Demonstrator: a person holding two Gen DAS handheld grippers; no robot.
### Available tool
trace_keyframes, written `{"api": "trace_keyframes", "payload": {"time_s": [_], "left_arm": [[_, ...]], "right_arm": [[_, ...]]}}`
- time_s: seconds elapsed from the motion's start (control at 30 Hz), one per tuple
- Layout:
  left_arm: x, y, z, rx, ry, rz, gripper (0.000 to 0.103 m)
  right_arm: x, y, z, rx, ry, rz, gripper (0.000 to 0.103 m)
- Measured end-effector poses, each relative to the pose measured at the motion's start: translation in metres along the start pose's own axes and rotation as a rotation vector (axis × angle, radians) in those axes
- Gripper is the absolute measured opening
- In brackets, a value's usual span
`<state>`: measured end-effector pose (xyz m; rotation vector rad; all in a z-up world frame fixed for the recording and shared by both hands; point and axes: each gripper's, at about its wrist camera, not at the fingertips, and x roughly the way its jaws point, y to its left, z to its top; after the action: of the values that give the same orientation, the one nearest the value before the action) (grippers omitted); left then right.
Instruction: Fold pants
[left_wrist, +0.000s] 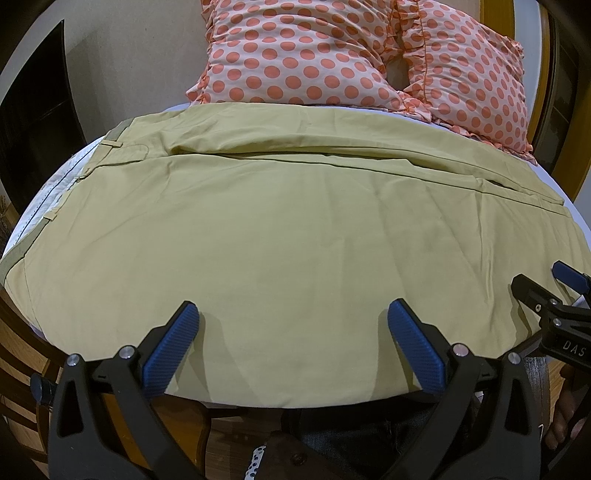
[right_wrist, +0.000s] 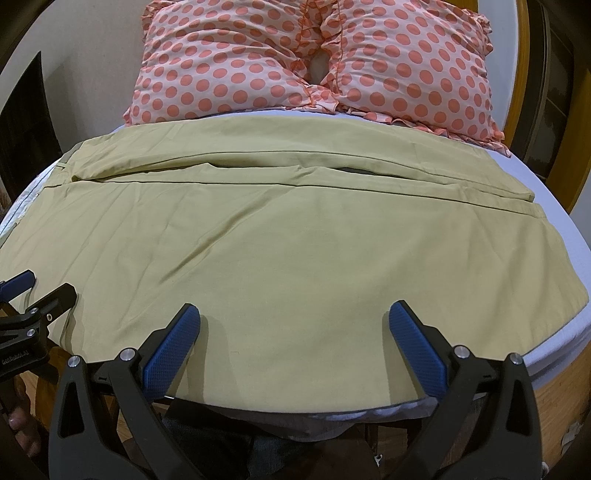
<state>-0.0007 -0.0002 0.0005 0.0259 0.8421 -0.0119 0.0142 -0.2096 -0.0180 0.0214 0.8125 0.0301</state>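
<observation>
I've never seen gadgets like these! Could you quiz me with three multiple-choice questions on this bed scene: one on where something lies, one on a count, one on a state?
1. Where are the pillows?
A. beyond the pants
B. on top of the pants
C. on the floor

2. How many pillows?
A. one
B. two
C. four

3. The left gripper is:
A. clamped on cloth
B. open, holding nothing
C. out of sight

Answers:
1 A, they sit past the tan pants.
2 B, two dotted ones side by side.
3 B, its jaws stand apart over the cloth.

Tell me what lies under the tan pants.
Under the pants a white sheet shows at the right edge, on a bed with a wooden frame. Beneath the cloth itself, nothing can be seen.
</observation>
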Motion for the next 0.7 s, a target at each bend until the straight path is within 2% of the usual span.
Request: {"api": "trace_keyframes", "payload": {"time_s": [0.1,0.13,0.2,0.3,0.4,0.47,0.5,0.6,0.7], "left_arm": [[0.000,0.002,0.001,0.009,-0.002,-0.012,0.101],[0.001,0.004,0.003,0.012,0.003,-0.020,0.101],[-0.001,0.009,0.007,0.007,-0.001,-0.032,0.101],[-0.002,0.018,0.016,-0.031,-0.030,-0.067,0.101],[-0.002,0.021,0.024,-0.065,-0.060,-0.139,0.101],[-0.001,0.021,0.029,-0.073,-0.068,-0.166,0.101],[0.000,0.020,0.031,-0.070,-0.075,-0.177,0.101],[0.002,0.015,0.037,-0.050,-0.096,-0.175,0.101],[0.003,0.009,0.043,-0.020,-0.116,-0.152,0.101]], "right_arm": [[-0.003,-0.009,0.015,0.001,0.046,0.023,0.102],[-0.005,-0.018,0.023,0.018,0.035,0.015,0.102],[-0.006,-0.054,0.057,0.089,0.007,-0.045,0.102],[0.008,-0.109,0.111,0.229,0.021,-0.129,0.102],[0.050,-0.173,0.168,0.420,0.076,-0.240,0.101],[0.085,-0.206,0.196,0.526,0.127,-0.278,0.085],[0.102,-0.220,0.207,0.571,0.150,-0.300,0.081],[0.153,-0.258,0.234,0.707,0.205,-0.368,0.075],[0.187,-0.278,0.249,0.787,0.232,-0.435,0.075]]}}
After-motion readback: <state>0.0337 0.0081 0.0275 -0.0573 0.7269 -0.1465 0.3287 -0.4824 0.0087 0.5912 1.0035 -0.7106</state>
